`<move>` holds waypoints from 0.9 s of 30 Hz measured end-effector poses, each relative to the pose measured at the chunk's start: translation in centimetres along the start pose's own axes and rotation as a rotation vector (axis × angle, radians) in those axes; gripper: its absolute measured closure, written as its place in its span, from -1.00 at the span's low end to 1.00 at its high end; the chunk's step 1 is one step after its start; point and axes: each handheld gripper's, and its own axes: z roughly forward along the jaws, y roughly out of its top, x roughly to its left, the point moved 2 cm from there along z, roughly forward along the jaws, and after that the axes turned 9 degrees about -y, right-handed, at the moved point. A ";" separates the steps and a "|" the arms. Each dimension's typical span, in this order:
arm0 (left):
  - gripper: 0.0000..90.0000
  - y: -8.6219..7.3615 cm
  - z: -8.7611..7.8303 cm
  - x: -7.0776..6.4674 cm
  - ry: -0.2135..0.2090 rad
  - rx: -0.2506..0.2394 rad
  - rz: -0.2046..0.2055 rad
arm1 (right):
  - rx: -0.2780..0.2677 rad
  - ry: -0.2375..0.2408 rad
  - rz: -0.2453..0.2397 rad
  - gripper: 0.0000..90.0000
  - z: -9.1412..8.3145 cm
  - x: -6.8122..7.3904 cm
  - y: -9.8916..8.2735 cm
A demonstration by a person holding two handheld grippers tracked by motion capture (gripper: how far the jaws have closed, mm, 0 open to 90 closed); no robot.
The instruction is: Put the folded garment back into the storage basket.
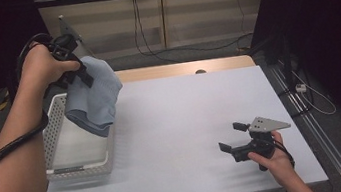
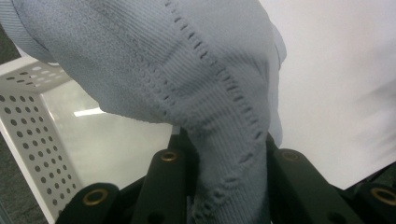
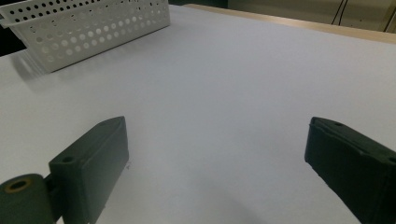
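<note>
The left gripper (image 1: 76, 71) is clamped on a pale blue knitted cloth (image 1: 94, 96), which hangs in a loose bunch above the far right corner of the white perforated basket (image 1: 53, 123). In the left gripper view the two black jaws pinch a fold of the cloth (image 2: 219, 93) between them, and the rest of the fabric spreads upward from the pinch. Its lowest fold hangs over the basket's right wall, at about 10 o'clock from the table's centre; whether it touches the rim cannot be told.

The basket sits along the left edge of the white table (image 1: 187, 119), its near wall a little short of the table's near edge. Its floor is bare and shiny.

The right gripper (image 1: 232, 138) rests low at about 4 o'clock, near the table's near right corner, with its jaws spread wide and nothing between them. In the right gripper view the basket (image 3: 93, 28) stands at 11 o'clock, well apart.

Between basket and right gripper lies a broad bare stretch of tabletop, running to the wooden strip (image 1: 180, 68) at the far edge, 12 o'clock.
</note>
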 end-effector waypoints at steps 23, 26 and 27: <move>0.66 -2.7 2.7 4.3 -0.005 0.052 -0.086 | 0.009 0.012 -0.006 -0.86 0.3 0.6 -0.1; 0.66 -2.9 3.1 4.4 -0.008 0.056 -0.092 | 0.010 0.015 -0.011 -0.86 0.3 0.7 -0.1; 0.66 -3.0 3.2 4.5 -0.011 0.060 -0.094 | 0.009 0.016 -0.010 -0.86 0.3 0.7 -0.1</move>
